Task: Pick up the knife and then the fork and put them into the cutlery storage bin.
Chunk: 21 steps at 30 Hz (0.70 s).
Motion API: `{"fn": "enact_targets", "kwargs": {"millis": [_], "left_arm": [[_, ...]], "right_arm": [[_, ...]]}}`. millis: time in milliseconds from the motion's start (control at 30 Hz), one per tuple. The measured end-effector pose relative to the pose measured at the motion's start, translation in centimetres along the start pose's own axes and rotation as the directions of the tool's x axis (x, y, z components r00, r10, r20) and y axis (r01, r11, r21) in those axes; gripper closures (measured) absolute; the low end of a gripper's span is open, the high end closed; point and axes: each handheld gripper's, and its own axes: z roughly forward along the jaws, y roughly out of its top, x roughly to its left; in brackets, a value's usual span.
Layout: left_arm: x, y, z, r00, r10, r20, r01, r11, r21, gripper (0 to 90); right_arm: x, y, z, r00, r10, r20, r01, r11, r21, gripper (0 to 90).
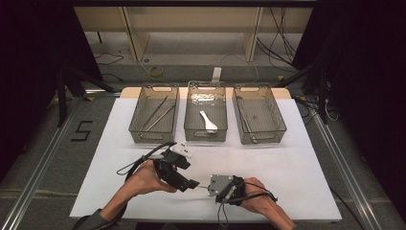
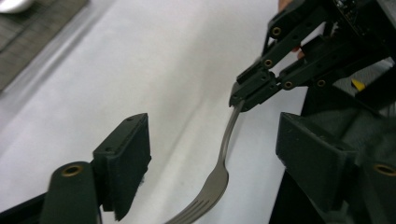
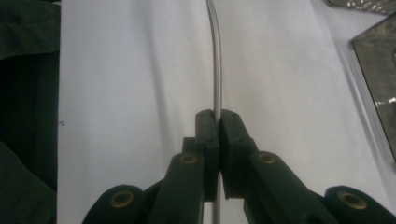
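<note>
A metal fork (image 2: 223, 163) hangs just above the white table top (image 1: 287, 163), near the front edge. My right gripper (image 3: 217, 119) is shut on the fork's handle (image 3: 215, 60), which runs straight out from between its pads. In the left gripper view the tines point toward the camera, and my left gripper (image 2: 217, 149) stands open with the fork's head between its jaws, neither pad touching it. In the high view the left gripper (image 1: 194, 183) and the right gripper (image 1: 209, 187) face each other tip to tip, with the fork (image 1: 202, 185) bridging them.
Three clear trays stand in a row at the back of the table. The left tray (image 1: 135, 115) holds long thin metal utensils, the middle tray (image 1: 206, 139) a white spoon (image 1: 208, 122), and the right tray (image 1: 280, 115) a thin metal piece.
</note>
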Motion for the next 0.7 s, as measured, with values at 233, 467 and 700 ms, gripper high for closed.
{"fn": "enact_targets", "kwargs": {"millis": [233,467,700], "left_arm": [[1.0,-0.5,-0.7,0.9991,-0.039,-0.016,0.037,0.9937,-0.106,21.1],[1.4,-1.3,-1.4,0.9976,-0.04,-0.056,0.029,0.981,-0.192,17.9],[2.0,-2.7,-1.8,0.9953,-0.066,-0.072,0.045,0.963,-0.266,17.2]], "right_arm": [[-0.9,-0.8,-0.5,0.9977,0.059,0.034,-0.06,0.997,0.041,87.8],[-2.3,-2.1,-1.1,0.9896,0.122,0.076,-0.127,0.99,0.064,87.8],[-3.8,-3.4,-2.0,0.9738,0.191,0.123,-0.199,0.978,0.059,87.8]]}}
